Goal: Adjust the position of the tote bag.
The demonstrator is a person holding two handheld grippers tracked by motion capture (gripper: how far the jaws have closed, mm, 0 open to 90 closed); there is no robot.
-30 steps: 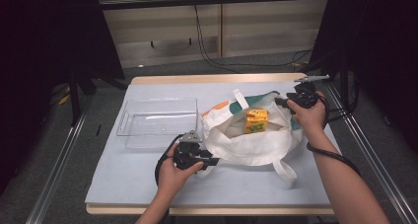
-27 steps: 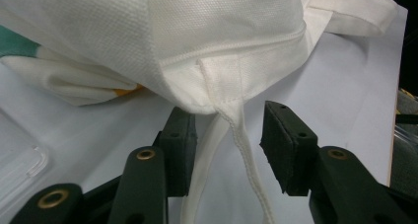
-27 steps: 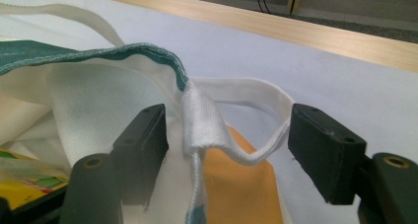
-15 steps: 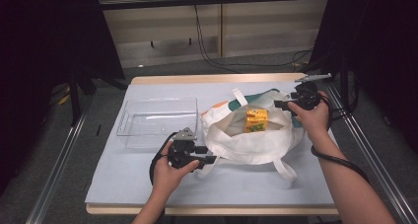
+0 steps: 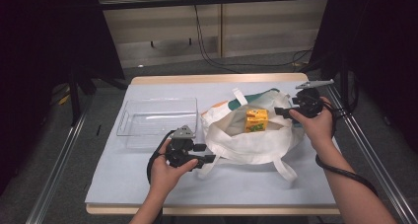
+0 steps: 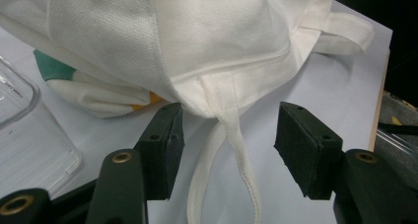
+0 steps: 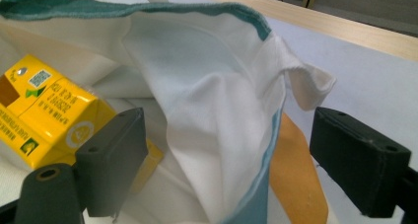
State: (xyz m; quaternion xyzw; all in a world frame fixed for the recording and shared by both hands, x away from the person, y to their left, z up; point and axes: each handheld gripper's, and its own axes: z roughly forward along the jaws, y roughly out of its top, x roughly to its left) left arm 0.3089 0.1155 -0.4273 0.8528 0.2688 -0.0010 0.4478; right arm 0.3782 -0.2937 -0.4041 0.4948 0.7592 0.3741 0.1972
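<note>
while both tools have just been opening, the left tool (image 5: 209, 153) straddles the near strap of the white bag (image 5: 256, 140) mid-surface and the right tool (image 5: 279, 110) brackets its far rim, neither gripping; withdraw both straight back without dragging the cloth or toppling the yellow carton (image 5: 257, 120) inside.

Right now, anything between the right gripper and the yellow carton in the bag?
Yes. The bag's raised rim fold stands between the right gripper's open jaws; the carton lies inside, beyond the left jaw.

Even overhead light, dark surrounds; close-ups sharp w/ soft shadows (slight grain), no glare.
</note>
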